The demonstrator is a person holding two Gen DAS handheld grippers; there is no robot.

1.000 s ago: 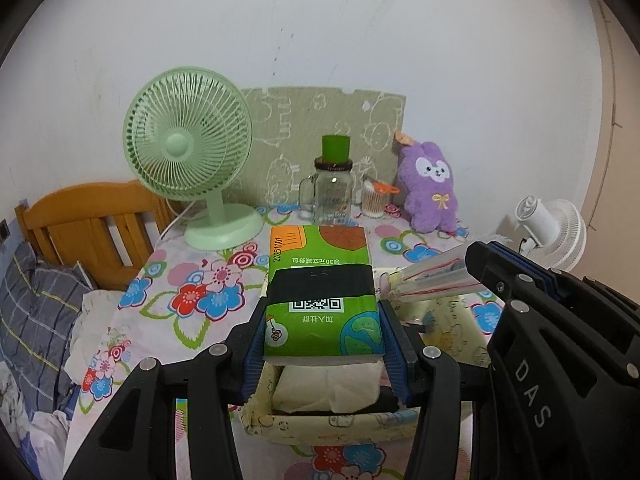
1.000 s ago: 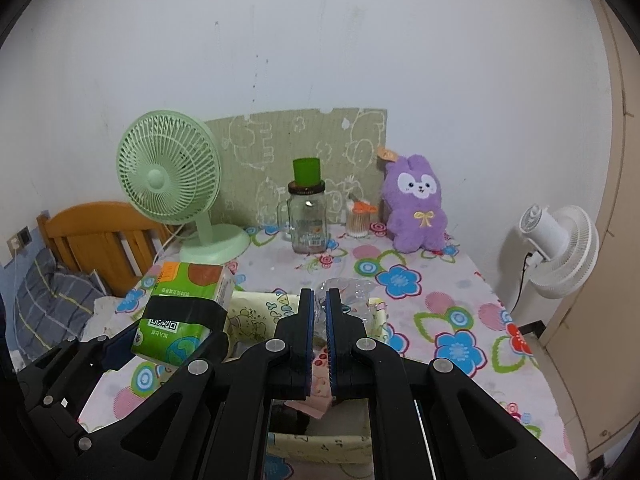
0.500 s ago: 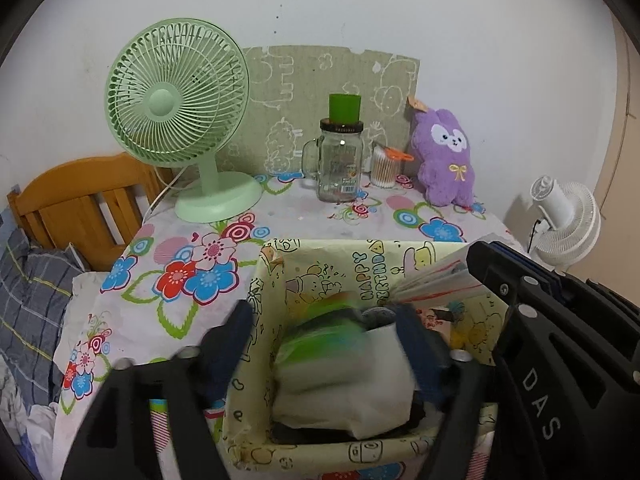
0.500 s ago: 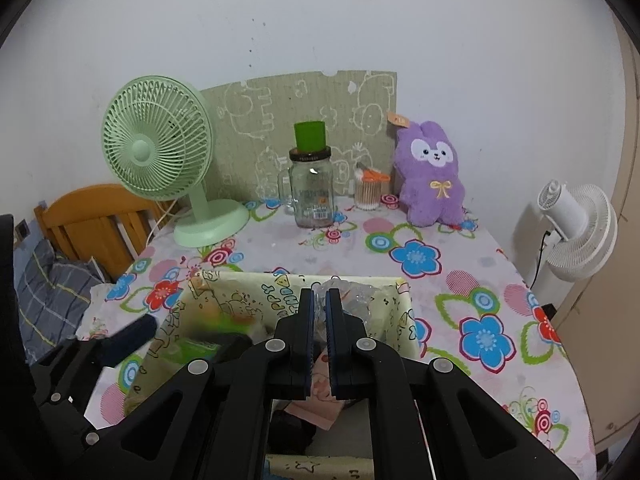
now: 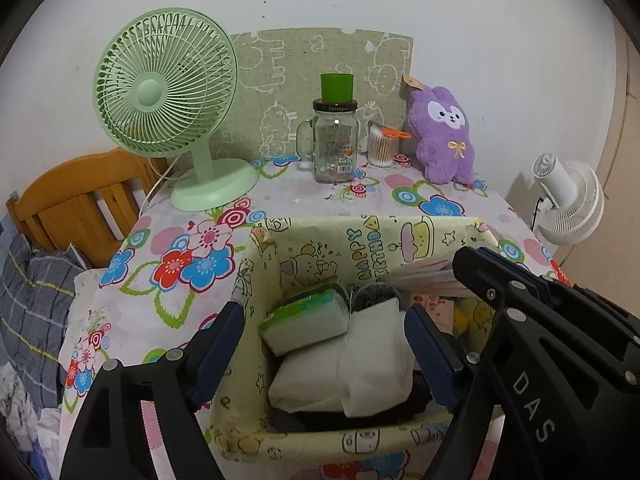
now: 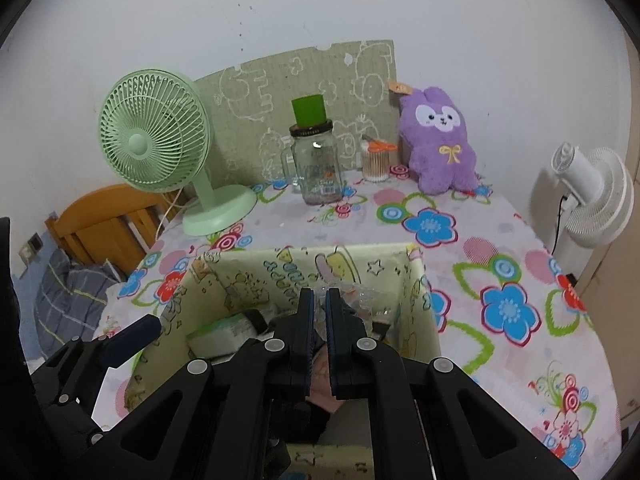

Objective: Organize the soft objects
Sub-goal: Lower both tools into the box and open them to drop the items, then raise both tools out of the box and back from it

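A yellow cartoon-print fabric bin (image 5: 360,236) (image 6: 256,276) stands at the table's near edge. In it lie a green tissue pack (image 5: 308,320) (image 6: 224,330), a white soft pack (image 5: 352,368) and dark items. My left gripper (image 5: 324,332) is open and empty, its fingers straddling the bin's contents. My right gripper (image 6: 318,312) is shut on a clear plastic packet (image 6: 360,300) over the bin's right side; the packet shows pink and white in the left wrist view (image 5: 428,276). A purple plush rabbit (image 5: 444,136) (image 6: 440,148) sits at the back right.
On the floral tablecloth (image 5: 192,264) stand a green desk fan (image 5: 168,96), a glass jar with a green cup on top (image 5: 334,136) and a cotton-swab holder (image 5: 382,146). A wooden headboard (image 5: 72,200) and bedding lie to the left. A white fan (image 5: 568,200) stands on the right.
My left gripper opened and let go of the green tissue pack, which dropped into the bin. Both grippers moved lower, closer to the bin. The right gripper stayed shut on the packet.
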